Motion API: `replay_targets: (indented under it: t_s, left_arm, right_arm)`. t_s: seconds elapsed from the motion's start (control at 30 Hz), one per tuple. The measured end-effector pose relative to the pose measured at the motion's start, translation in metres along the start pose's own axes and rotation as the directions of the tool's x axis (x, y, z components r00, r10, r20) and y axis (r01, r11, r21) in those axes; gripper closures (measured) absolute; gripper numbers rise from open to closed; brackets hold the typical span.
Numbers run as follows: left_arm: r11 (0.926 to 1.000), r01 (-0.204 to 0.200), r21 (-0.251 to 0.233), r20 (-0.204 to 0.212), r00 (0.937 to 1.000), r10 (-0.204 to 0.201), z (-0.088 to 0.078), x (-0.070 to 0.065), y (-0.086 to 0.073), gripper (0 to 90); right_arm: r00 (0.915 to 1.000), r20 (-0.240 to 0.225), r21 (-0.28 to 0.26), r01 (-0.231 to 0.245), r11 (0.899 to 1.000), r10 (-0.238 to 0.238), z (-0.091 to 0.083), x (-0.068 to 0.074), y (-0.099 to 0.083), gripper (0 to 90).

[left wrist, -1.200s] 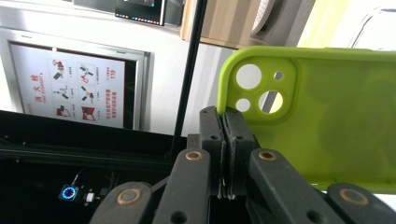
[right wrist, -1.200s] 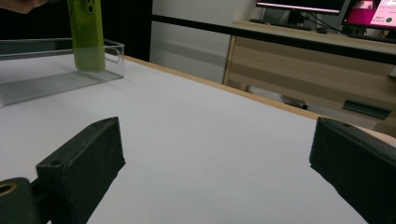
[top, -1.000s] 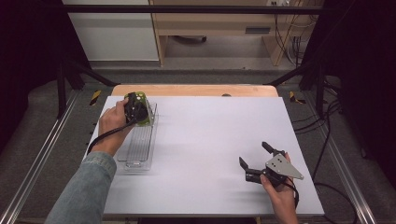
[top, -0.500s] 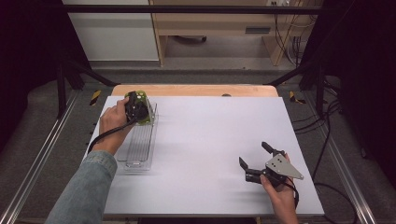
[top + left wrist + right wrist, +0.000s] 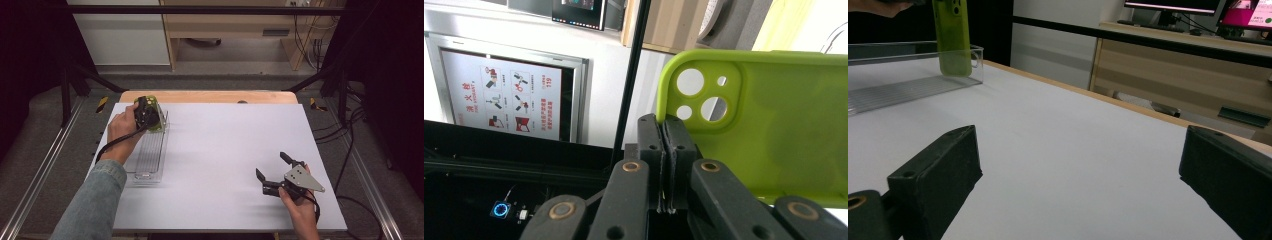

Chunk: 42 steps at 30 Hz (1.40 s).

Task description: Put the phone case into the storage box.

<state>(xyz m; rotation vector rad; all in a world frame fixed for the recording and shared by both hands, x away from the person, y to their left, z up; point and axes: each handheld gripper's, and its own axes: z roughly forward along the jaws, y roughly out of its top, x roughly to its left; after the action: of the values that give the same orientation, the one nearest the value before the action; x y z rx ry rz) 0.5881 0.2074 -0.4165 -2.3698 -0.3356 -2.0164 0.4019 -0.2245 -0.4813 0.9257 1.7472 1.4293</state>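
At the near right corner of the white table (image 5: 225, 150), you are resting the right gripper (image 5: 274, 176) just above the surface, its jaws standing wide apart with nothing between them, apparently waiting its turn while the other hand works. Farther off, at the table's left edge, you are holding the left gripper (image 5: 150, 114) over the far end of the clear plastic tray (image 5: 142, 172), its jaws pinched together on the thin edge of the lime-green phone case (image 5: 774, 125). The case is hanging upright, its lower end reaching down inside the tray near the far wall, which suggests you are either lowering it in or lifting it out. Gripping it by the rim near the camera cutouts is keeping the case vertical and clear of the tray's walls. Beyond the table, wooden furniture (image 5: 235, 30) is standing.
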Motion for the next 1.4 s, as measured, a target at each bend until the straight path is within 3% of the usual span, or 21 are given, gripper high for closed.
replay_targets:
  t_s: [0.73,0.9,1.0,1.2,1.23,1.4]
  left_arm:
    - [0.9999,-0.011,0.004,0.009,0.9999,0.011,0.0,-0.005,0.002,87.6]
    - [0.9999,0.011,0.002,0.02,0.9997,-0.011,0.001,-0.003,0.003,86.2]
    - [0.9996,0.027,-0.002,0.027,0.9993,-0.027,0.001,-0.002,0.003,73.1]
    - [0.9965,0.08,-0.023,0.045,0.9959,-0.079,-0.008,0.002,0.006,55.6]
    - [0.993,0.116,-0.023,0.061,0.9916,-0.115,-0.011,0.004,0.008,54.0]
    - [0.9854,0.17,-0.015,0.085,0.9821,-0.168,-0.017,0.006,0.011,47.5]
  right_arm:
    - [1.0,-0.002,0.002,-0.001,1.0,0.001,0.0,0.0,0.0,3.3]
    - [1.0,0.0,0.001,-0.004,1.0,0.004,0.0,0.0,0.0,3.3]
    - [1.0,-0.001,0.003,-0.002,1.0,0.002,0.0,0.0,0.0,3.2]
    - [1.0,0.002,0.001,-0.003,1.0,0.003,0.0,0.0,0.0,3.2]
    - [1.0,0.002,0.001,-0.002,1.0,0.002,0.0,0.001,0.0,3.2]
    - [1.0,0.002,-0.001,-0.001,1.0,0.001,0.0,0.001,0.0,3.2]
